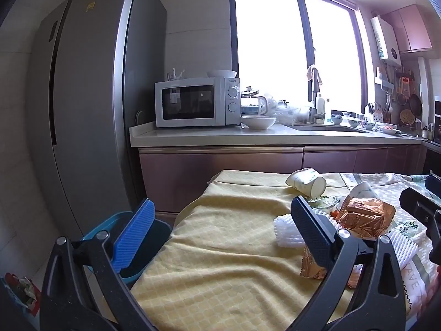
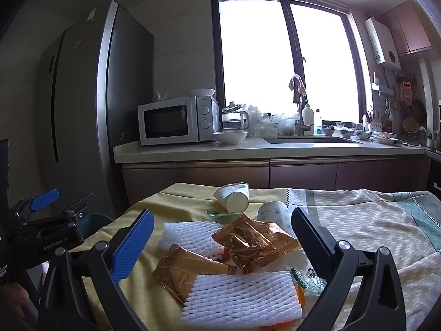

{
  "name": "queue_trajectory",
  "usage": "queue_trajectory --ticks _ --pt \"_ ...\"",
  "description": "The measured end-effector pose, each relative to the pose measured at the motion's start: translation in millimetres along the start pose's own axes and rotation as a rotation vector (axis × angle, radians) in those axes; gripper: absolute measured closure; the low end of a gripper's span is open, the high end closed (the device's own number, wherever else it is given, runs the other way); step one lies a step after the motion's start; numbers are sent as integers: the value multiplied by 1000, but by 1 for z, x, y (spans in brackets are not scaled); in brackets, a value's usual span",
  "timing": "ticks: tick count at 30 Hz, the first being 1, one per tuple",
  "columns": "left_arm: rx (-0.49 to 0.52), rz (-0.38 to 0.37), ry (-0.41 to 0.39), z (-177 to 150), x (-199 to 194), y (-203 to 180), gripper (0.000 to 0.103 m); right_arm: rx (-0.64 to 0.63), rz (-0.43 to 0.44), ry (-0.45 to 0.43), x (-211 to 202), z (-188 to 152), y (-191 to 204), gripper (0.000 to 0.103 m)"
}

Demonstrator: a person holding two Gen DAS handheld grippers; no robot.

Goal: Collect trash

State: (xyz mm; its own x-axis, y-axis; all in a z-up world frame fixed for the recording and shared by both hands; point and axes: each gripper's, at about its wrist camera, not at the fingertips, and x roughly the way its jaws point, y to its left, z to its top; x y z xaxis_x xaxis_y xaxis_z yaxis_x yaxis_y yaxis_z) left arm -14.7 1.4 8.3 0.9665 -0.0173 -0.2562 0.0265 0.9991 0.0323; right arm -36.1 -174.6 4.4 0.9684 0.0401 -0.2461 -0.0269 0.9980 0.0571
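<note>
**Both hand-held grippers wide and empty: nothing collected yet**

Right hand-held gripper (image 2: 222,240) stands with its jaws fully apart and nothing between the pads. I have it hovering just short of the trash pile, tilted slightly down toward it. The left hand-held gripper (image 1: 222,230) is just as wide and just as empty, and sits off to the left, over the bare yellow cloth (image 1: 220,248) that covers the worktop.

Working outward from the right one: nearest to it lies a white foam net sleeve (image 2: 242,298), with a flat gold wrapper (image 2: 187,267) tucked partly under its left edge. Behind those sits a crumpled gold wrapper (image 2: 253,241), resting against a second foam net sleeve (image 2: 190,234). Small green-and-clear wrappers (image 2: 306,278) lie at the right of the pile. Farther back, two paper cups lie on their sides: the far cup (image 2: 234,197) near the back edge of the worktop, and the near cup (image 2: 275,213) just beside the right jaw.

From the left wrist view I can see a blue bin (image 1: 148,237) standing on the floor just beside the worktop's left edge; its inside looks dark, and I cannot tell whether anything is in it.

My read: the job is at its very start. All the trash I can see is on the worktop, so every piece is left to pick up and carry to the bin.
</note>
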Motion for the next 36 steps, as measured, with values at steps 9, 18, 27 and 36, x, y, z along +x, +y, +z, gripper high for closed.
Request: queue_trajectory --ticks 9,18,27,36 --pt "3 1 -10 0 -5 -1 6 6 -4 0 -1 -1 -1 7" --pt "0 4 -13 0 -6 -1 6 8 -3 2 -1 -2 -1 7" --pt "3 5 -27 -1 -10 -2 6 9 -2 3 -1 -3 -1 7" --pt "2 5 -32 -1 -12 -2 6 11 -2 1 -2 -5 -1 7"
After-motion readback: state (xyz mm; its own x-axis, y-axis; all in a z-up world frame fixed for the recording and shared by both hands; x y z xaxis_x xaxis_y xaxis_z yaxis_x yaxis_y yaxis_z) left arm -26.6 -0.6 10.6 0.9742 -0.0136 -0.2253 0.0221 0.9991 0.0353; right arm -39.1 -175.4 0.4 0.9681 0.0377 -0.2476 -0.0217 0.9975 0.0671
